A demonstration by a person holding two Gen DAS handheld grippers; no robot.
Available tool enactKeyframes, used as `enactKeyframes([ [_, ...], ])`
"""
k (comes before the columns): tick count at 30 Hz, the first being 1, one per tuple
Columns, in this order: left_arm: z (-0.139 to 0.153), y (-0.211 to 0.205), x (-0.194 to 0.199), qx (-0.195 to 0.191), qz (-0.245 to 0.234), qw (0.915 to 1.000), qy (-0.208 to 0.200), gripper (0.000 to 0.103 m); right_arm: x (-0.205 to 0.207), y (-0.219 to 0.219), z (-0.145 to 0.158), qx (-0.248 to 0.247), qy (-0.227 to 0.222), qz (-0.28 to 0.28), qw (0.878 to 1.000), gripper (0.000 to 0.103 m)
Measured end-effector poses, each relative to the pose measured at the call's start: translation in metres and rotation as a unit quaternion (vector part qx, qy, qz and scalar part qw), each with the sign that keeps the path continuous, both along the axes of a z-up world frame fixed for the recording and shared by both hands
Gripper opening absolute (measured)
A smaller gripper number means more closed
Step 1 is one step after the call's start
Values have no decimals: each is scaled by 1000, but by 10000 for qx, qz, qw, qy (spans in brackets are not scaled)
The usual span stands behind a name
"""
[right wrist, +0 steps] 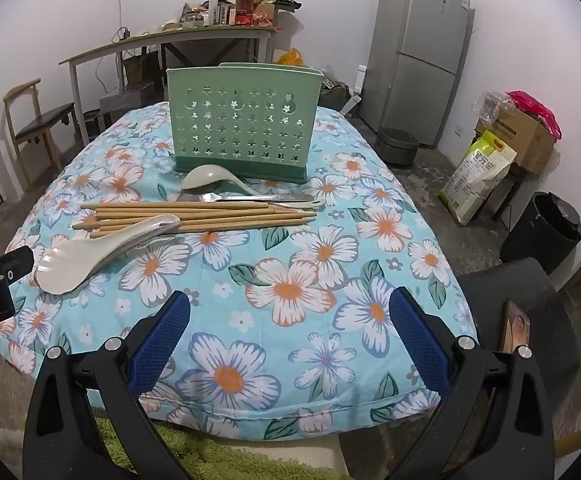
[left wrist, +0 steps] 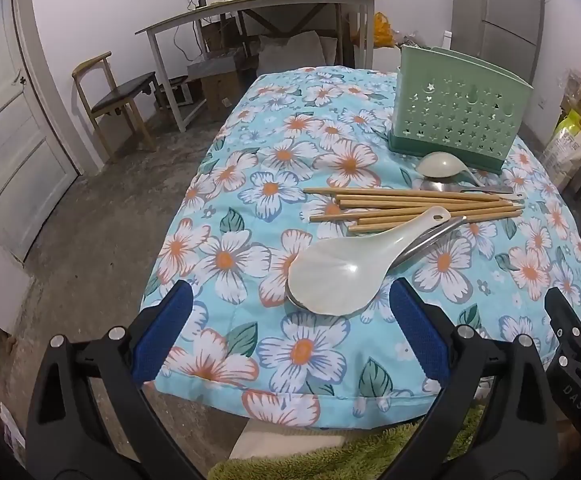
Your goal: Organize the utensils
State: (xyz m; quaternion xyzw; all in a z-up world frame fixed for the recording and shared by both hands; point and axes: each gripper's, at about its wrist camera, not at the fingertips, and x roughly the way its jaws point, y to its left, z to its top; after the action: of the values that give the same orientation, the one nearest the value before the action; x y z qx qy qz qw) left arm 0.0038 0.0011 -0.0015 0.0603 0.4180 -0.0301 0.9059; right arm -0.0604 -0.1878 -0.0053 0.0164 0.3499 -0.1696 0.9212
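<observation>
Here, key relation: the white ceramic spoon (left wrist: 338, 276) is being seen just ahead of the left gripper (left wrist: 290, 316), its bowl lying nearest, between and just beyond the two blue fingers (left wrist: 170, 320).
Long axis: the spoon's handle is being carried up and to the right in the left view, resting across a metal spoon (left wrist: 430, 240) and pointing toward the chopsticks (left wrist: 410, 206).
Nearer hand: the left one is being judged the closer; in the right view the spoon (right wrist: 90, 256) is lying well off to the left of the right gripper (right wrist: 290, 320).
Fingers: both pairs are being held wide apart, with nothing clamped in either.
Location: all utensils are being kept on the flower-printed table (right wrist: 290, 280), loose, in front of the green holder (right wrist: 238, 124).
Other pieces: a pale green ladle (right wrist: 210, 178) and a steel utensil (right wrist: 250, 198) are lying just before the holder's base.
Appearance: the white spoon is looking glossy, smooth and broad-bowled; slipping is being judged likely if it is pinched on the curved bowl.
Progress: nothing is being seen in the holder yet.
</observation>
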Motion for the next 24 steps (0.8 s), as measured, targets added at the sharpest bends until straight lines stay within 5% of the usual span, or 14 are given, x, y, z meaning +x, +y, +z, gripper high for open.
enactKeyframes([
  [24, -2, 4, 0, -21, 33, 10000, 38, 95, 0, 1, -1, -6, 5, 1, 10000, 97],
])
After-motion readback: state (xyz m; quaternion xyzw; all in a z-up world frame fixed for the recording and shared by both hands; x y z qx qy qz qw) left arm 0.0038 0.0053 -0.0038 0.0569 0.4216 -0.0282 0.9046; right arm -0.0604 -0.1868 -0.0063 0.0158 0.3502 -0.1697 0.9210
